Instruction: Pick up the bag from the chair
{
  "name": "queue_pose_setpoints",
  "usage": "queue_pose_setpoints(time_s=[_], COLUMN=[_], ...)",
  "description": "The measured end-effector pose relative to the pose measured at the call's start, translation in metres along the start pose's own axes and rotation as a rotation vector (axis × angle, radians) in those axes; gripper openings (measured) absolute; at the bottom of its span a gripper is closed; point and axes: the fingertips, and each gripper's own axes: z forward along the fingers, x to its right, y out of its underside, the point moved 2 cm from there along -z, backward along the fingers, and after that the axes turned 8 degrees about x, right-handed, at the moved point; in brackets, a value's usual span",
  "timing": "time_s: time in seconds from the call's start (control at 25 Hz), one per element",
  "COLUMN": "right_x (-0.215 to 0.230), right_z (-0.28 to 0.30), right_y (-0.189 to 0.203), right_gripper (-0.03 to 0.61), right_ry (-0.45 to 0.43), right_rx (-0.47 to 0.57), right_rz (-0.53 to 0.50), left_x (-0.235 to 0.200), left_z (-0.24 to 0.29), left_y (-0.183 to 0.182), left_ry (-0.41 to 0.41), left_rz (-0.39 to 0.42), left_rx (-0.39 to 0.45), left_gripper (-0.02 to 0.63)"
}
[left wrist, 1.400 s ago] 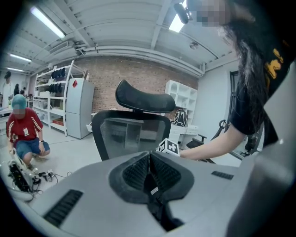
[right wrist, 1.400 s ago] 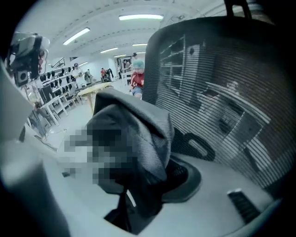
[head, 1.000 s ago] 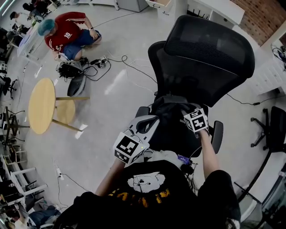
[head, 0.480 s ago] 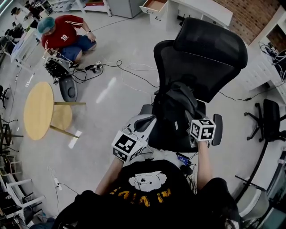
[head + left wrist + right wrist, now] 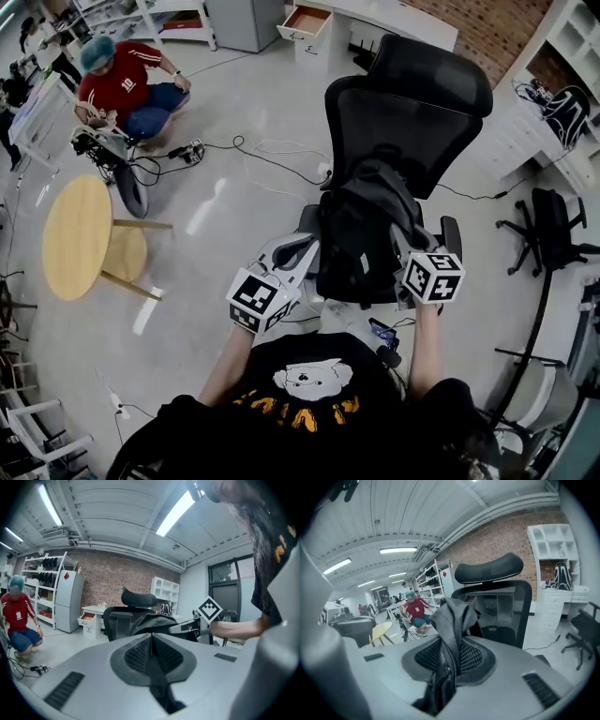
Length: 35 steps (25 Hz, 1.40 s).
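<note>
Two grippers logged. Right gripper (image 5: pixel 449 660): fingers clamped on a grey fold of the bag (image 5: pixel 361 230). The bag is upright over the seat of the black chair (image 5: pixel 422 112), in front of the backrest. Left gripper (image 5: pixel 151 653): fingers pressed together with nothing between them, just left of the bag. Legible print: "10" on the crouching person's red shirt (image 5: pixel 122 84).

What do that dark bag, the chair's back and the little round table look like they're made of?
The bag looks like soft, matte dark fabric: it creases where the right gripper pinches it. The chair back is probably black mesh on plastic, since it's partly see-through. The round table seems pale wood or veneer, smooth and tan.
</note>
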Motion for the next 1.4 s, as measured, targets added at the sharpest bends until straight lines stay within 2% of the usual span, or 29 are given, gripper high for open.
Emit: queue_pose_setpoints(time_s=[0.28,0.52,0.96,1.4], right_x=[-0.050,-0.058,-0.034,-0.002], right_z=[-0.055,-0.094,-0.153,-0.223], right_y=[0.006,0.010,0.013,0.028], right_gripper=[0.061,0.061,0.061,0.060], right_ry=[0.046,0.093,0.121,0.083], right_rx=[0.069,0.079,0.097,0.105], right_rz=[0.053,0.066,0.067,0.050], left_x=[0.027,0.050,0.100,0.171], left_z=[-0.055,-0.065,-0.043,-0.025], left_y=[0.006,0.012,0.009,0.016], left_ry=[0.035,0.075,0.120,0.069], left_rz=[-0.020,-0.039,-0.021,-0.002], left_rx=[0.015,0.010,-0.001,-0.033], left_gripper=[0.013,0.013,0.013,0.014])
